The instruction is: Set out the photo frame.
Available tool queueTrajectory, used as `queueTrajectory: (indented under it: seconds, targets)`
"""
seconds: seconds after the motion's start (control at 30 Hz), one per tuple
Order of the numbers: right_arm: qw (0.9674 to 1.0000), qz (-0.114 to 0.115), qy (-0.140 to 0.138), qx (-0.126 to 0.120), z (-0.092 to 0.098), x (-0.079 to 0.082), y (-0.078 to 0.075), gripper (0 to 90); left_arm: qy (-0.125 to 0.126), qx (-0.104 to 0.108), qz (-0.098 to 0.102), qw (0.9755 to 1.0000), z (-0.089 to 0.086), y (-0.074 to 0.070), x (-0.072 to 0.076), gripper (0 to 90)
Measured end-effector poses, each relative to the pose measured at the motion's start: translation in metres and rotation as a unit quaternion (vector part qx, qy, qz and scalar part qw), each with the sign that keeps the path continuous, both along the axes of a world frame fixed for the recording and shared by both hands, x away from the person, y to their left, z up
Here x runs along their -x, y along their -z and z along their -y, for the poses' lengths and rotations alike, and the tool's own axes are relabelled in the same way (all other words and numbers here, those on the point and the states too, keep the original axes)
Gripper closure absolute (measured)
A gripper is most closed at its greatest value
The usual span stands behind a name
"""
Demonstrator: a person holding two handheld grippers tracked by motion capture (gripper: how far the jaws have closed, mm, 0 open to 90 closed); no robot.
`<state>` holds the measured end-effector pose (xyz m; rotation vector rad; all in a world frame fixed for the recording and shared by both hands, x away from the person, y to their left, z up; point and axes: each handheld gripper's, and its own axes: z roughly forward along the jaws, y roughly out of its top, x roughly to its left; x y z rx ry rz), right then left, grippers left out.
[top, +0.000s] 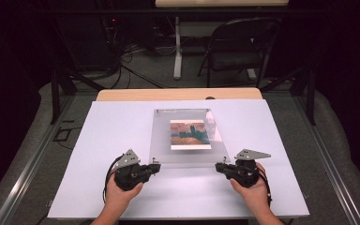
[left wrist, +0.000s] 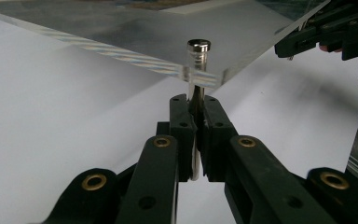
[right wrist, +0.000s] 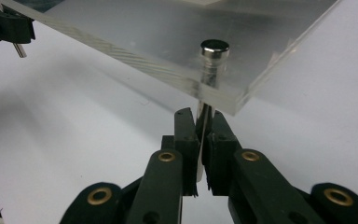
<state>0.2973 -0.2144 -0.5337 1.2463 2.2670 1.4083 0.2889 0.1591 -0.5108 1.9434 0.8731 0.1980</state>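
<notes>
Left gripper is clamped on a shiny metal standoff pin at the clear acrylic picture frame's near-left corner. Right gripper pinches the other silver corner pin, w/ the frame on a white table sheet.

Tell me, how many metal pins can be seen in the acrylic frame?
2 are clear: one at the near left corner, one at the near right corner, each clamped by a gripper. Far corners may hide more.

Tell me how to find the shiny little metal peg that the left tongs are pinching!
Start at the big white sheet covering the table, then find the clear acrylic plate with a painted picture under it. At the plate's near left corner, a short silver metal peg with a round cap pokes through, squeezed between the black left tongs; its twin sits in the right tongs.
</notes>
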Motion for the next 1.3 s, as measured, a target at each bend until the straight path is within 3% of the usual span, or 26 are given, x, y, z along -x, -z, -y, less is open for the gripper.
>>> queueTrajectory:
  seconds: [0.23, 0.5, 0.77, 1.3]
  targets:
    - [1.0, 0.0, -0.003, 0.003, -0.005, -0.01, 0.0, 85.5, -0.013, -0.006, 0.003, 0.9999, -0.002, 0.002, -0.008, 84.7]
    - [0.9999, -0.001, 0.009, 0.005, -0.011, -0.031, 0.0, 85.5, -0.034, -0.017, 0.011, 0.9992, -0.004, 0.003, -0.032, 84.7]
    - [0.9997, 0.005, 0.011, 0.02, -0.023, -0.048, 0.002, 85.4, -0.063, -0.019, -0.006, 0.9978, -0.01, 0.015, -0.05, 84.7]
    - [0.9995, 0.0, 0.014, 0.03, -0.027, -0.059, 0.013, 85.4, -0.072, -0.025, -0.019, 0.9969, -0.009, 0.027, -0.059, 85.0]
